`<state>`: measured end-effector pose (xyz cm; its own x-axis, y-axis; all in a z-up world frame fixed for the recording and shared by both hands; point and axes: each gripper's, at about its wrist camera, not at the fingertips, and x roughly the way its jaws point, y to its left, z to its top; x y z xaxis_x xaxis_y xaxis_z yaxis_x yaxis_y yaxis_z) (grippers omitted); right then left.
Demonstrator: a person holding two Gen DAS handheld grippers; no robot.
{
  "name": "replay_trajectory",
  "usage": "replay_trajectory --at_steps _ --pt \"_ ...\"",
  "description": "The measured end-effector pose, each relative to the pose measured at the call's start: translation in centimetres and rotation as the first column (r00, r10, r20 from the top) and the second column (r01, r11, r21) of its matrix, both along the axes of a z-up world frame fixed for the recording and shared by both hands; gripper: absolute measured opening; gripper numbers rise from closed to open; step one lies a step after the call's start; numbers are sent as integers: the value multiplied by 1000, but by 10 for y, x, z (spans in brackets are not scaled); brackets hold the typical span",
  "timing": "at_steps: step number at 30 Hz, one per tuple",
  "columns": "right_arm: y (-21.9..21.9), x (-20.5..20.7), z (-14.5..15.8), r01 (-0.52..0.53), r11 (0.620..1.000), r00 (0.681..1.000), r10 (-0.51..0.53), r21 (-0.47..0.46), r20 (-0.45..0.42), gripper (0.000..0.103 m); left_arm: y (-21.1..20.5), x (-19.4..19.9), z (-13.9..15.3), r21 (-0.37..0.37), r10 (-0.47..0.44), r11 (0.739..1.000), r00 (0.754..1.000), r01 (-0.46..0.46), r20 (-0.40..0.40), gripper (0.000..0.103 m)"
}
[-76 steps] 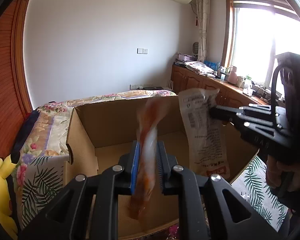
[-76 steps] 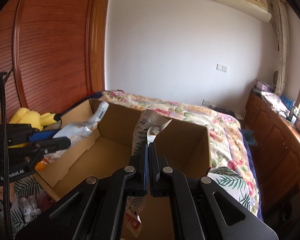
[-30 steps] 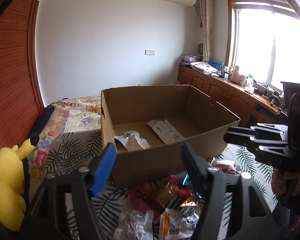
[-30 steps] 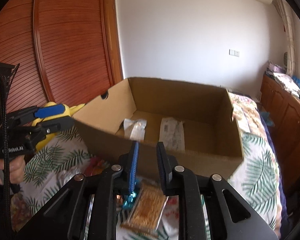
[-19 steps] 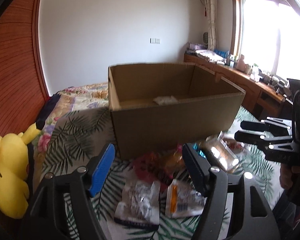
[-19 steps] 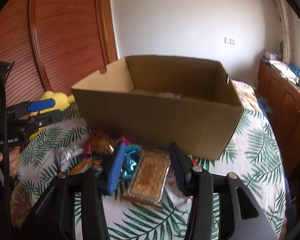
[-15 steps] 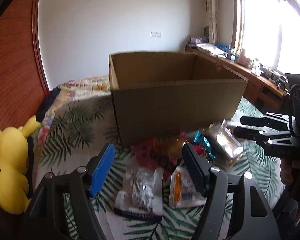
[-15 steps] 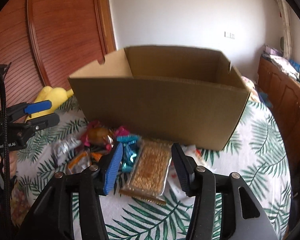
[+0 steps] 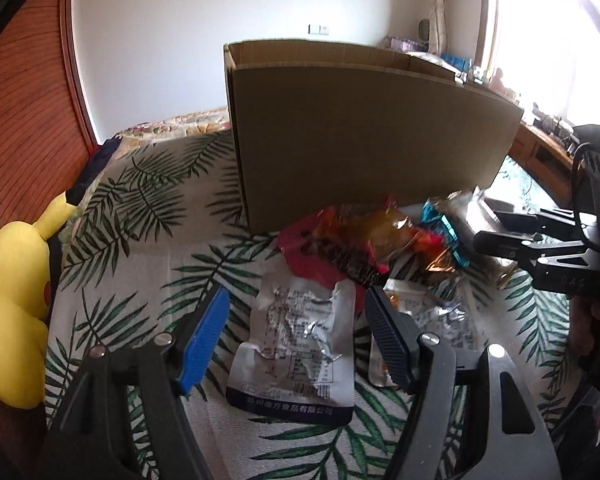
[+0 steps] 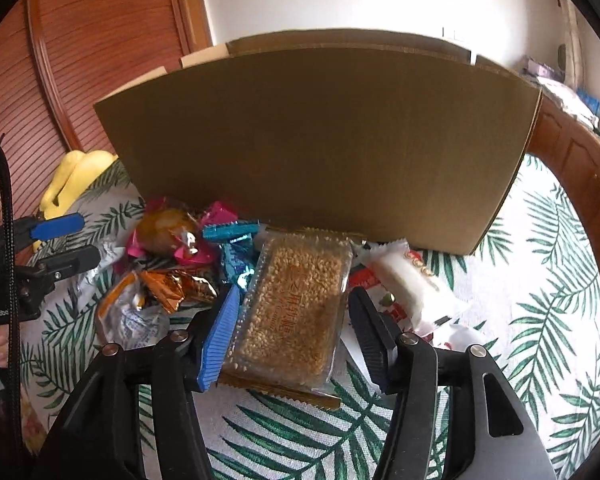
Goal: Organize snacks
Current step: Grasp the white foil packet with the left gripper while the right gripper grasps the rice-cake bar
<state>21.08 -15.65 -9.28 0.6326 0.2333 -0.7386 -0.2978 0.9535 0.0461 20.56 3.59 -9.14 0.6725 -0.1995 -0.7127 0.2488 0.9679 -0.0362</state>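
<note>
A pile of snack packets lies on the palm-leaf cloth in front of a brown cardboard box (image 9: 372, 132), which also shows in the right wrist view (image 10: 320, 140). My left gripper (image 9: 296, 336) is open, its jaws either side of a silver foil pouch (image 9: 300, 344). My right gripper (image 10: 292, 328) is open, its jaws either side of a clear pack of golden seed brittle (image 10: 296, 308). Neither packet is gripped. The box's inside is hidden.
Red, orange and teal wrappers (image 9: 364, 240) lie between the pouch and the box. A white packet (image 10: 412, 284) lies right of the brittle. A yellow plush toy (image 9: 12, 288) sits at the left by a wooden wall. Wooden cabinets (image 10: 580, 160) stand at the right.
Both grippers dropped their packets into the box, opened, pulled back and lowered in front of it. They now sit low over the snack pile, closer to the pouch and brittle.
</note>
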Motion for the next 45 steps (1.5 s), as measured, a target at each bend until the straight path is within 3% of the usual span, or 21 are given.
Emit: replay_trajectory --at_steps 12,17,19,24,36,38,41,43,45 --pt "-2 3 -6 3 1000 999 -3 -7 -36 59 -2 10 -20 36 9 999 996 -6 -85 71" --pt "0 4 -7 2 1000 999 -2 -16 -40 60 -6 12 -22 48 4 999 996 0 -89 79" --pt "0 4 -7 1 1000 999 -2 -25 -39 60 -6 14 -22 53 21 998 995 -16 -96 88" --pt "4 6 -8 1 999 999 -3 -33 -38 60 -2 17 -24 53 68 997 992 -63 -107 97" --pt "1 5 -8 2 1000 999 -3 -24 -38 60 -3 17 -25 54 33 998 994 -27 -109 97" --pt "2 5 -8 1 1000 999 -2 -23 -38 60 -3 19 -24 48 27 999 994 -22 -108 94" --pt "1 6 -8 1 1000 999 -2 -26 -38 60 -2 18 -21 43 31 999 995 -27 -93 77" --pt "1 6 -8 1 1000 999 -3 -30 -38 60 0 17 -18 32 29 999 996 -26 -83 58" --pt "2 6 -9 1 999 999 -3 -34 -38 60 2 15 -18 15 25 1000 996 -24 -85 58"
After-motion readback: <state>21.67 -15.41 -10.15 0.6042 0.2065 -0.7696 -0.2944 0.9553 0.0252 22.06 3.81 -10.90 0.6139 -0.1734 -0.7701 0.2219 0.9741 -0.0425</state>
